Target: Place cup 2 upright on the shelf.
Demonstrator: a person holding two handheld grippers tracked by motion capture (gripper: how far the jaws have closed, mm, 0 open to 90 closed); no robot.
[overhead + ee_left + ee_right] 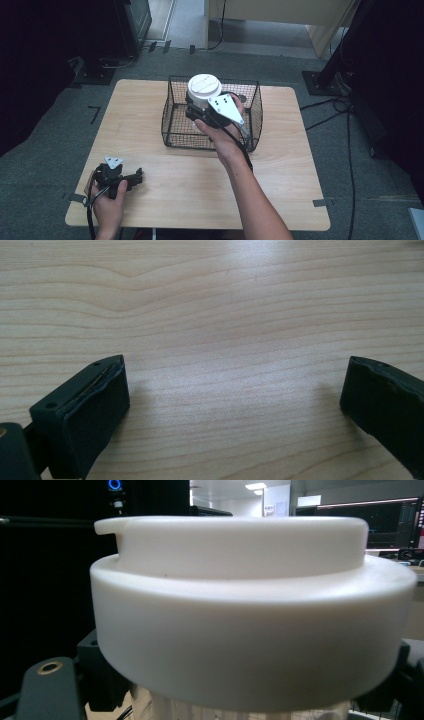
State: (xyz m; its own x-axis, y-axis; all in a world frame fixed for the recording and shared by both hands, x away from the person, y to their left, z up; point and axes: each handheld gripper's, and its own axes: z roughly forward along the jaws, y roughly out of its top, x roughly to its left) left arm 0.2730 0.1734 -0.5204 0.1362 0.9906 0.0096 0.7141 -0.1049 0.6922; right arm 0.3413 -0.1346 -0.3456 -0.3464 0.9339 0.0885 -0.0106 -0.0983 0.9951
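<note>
Right gripper [200,111] is up over the black wire basket [172,117], which sits at the far-centre of the wooden table [280,165], and it's clamped on a jar [201,97] w/ a big white lid [204,86]. Jaws sit just under the lid, one each side of the clear body, gripping tight. In the high view the jar is upright, lid above the basket rim, held inside the basket's outline toward its far side; can't tell if the jar's base touches the basket floor. Grey three-cornered plate on the gripper faces up, the person's right hand [220,132] wrapped round the handle, forearm reaching in from bottom-centre. Right gripper view: lid [252,615] right up close, stepped top w/ a raised inner disc, a sliver of clear jar wall [240,714] below it, black jaw parts peeking out at both lower corners. Now the left gripper [137,176]: low at the near-left corner of the table, well apart from the basket, held in the left hand [107,200], pointing toward the right. Left gripper view has its jaws spread wide, nothing between them, just bare wood grain [225,340] under them. Cable trails off the near edge.
</note>
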